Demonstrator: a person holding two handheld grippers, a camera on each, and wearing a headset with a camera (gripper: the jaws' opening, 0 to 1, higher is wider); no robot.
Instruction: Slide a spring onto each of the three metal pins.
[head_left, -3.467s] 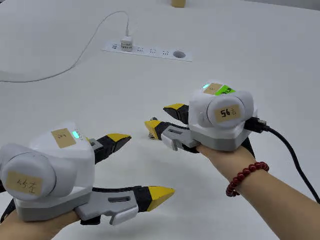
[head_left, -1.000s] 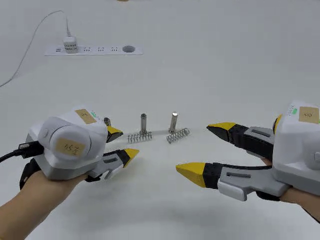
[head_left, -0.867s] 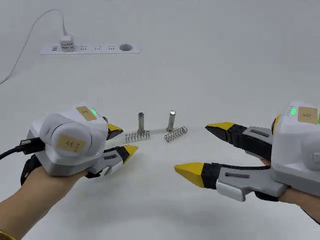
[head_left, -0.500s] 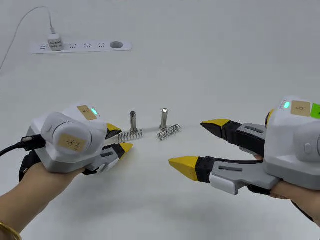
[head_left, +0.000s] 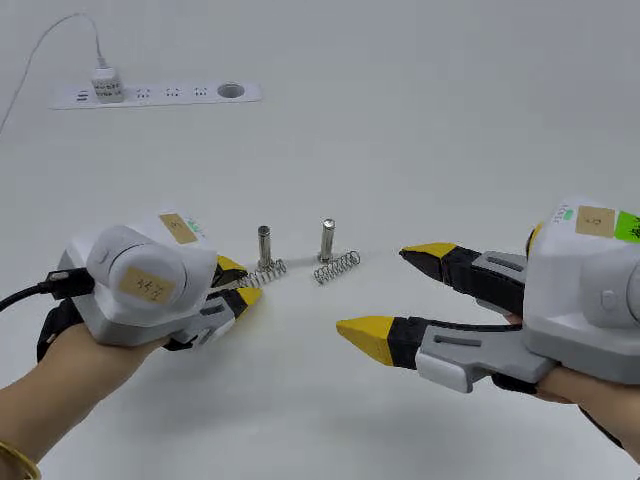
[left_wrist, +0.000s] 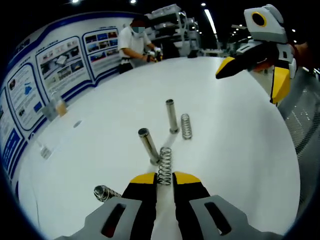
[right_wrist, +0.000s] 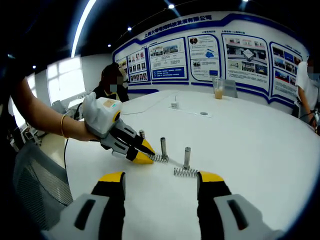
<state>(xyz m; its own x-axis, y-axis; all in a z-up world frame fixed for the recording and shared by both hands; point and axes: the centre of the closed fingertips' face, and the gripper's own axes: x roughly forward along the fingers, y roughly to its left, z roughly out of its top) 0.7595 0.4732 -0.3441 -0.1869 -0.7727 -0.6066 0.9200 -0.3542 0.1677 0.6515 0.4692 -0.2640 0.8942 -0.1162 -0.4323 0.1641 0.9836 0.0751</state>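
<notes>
Two steel pins (head_left: 264, 243) (head_left: 327, 238) stand upright on the white table (head_left: 420, 150). A loose spring lies at the foot of each. My left gripper (head_left: 242, 281) is low on the table, shut on the near end of the left spring (left_wrist: 164, 162), which lies against the near pin (left_wrist: 148, 145). The other spring (left_wrist: 186, 126) rests beside the far pin (left_wrist: 171, 115). A third pin (left_wrist: 102, 192) with a ribbed-looking side is just left of my left jaws. My right gripper (head_left: 371, 290) hovers wide open to the right of the second spring (right_wrist: 186, 172), holding nothing.
A white power strip (head_left: 155, 93) with a plugged-in charger (head_left: 104, 84) and its cable lies at the far left of the table. A cup (right_wrist: 218, 88) stands at the table's far side. A person (left_wrist: 135, 42) stands beyond the table's end.
My left gripper's jaws have closed onto the left spring's end. The right gripper has stayed open and shifted only slightly.
</notes>
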